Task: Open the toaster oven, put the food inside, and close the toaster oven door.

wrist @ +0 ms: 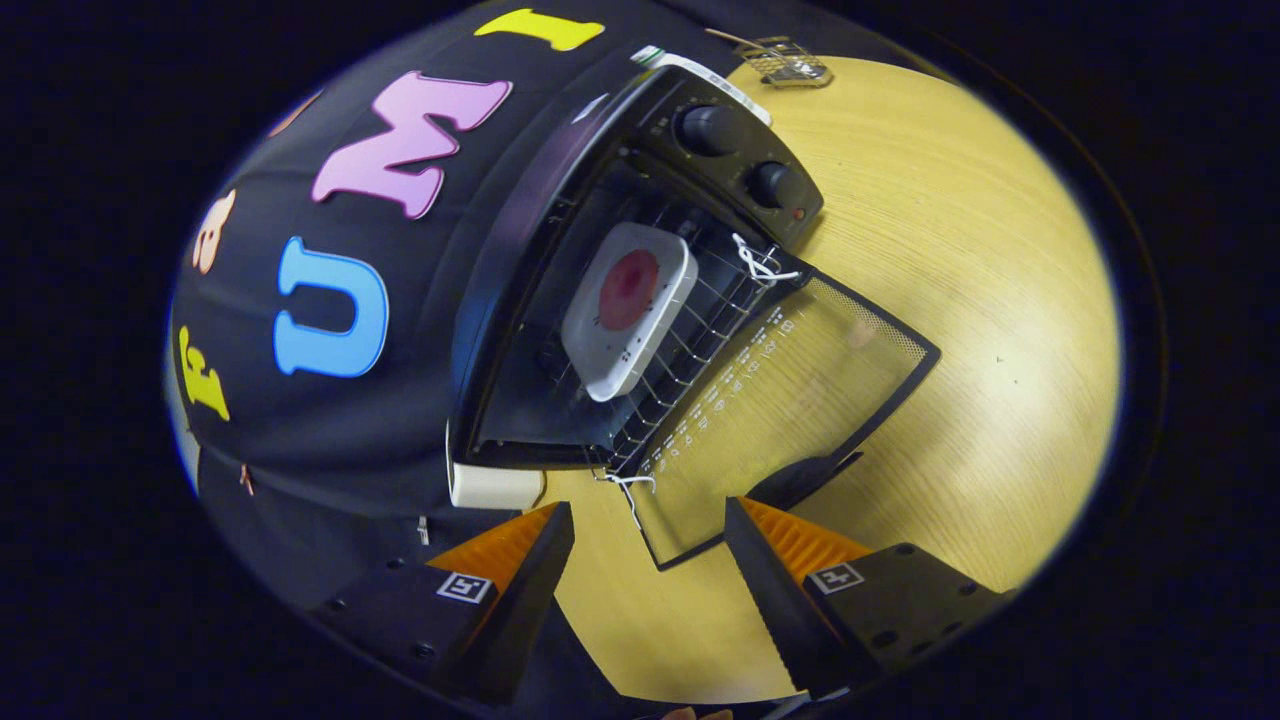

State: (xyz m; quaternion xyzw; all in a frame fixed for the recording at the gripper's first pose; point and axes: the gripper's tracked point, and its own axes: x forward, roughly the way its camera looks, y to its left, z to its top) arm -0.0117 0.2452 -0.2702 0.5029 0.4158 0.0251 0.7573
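The black toaster oven (pixel 520 260) stands on the wooden table with its glass door (pixel 790 400) folded down flat toward me. Inside, on the wire rack (pixel 700 330), rests a white square plate (pixel 630 310) carrying a round reddish piece of food (pixel 628 288). Two dark knobs (pixel 712 130) sit on the oven's control panel. My gripper (pixel 650 530) is open, its fingers spread just short of the door's near corner, with nothing between them but that corner and bare table. The view is rolled sideways.
A small wire basket (pixel 790 62) lies on the wooden table (pixel 980 300) beyond the oven. White string loops hang at both door hinges (pixel 760 262). The black booth cloth (pixel 330 420) hangs beside the oven.
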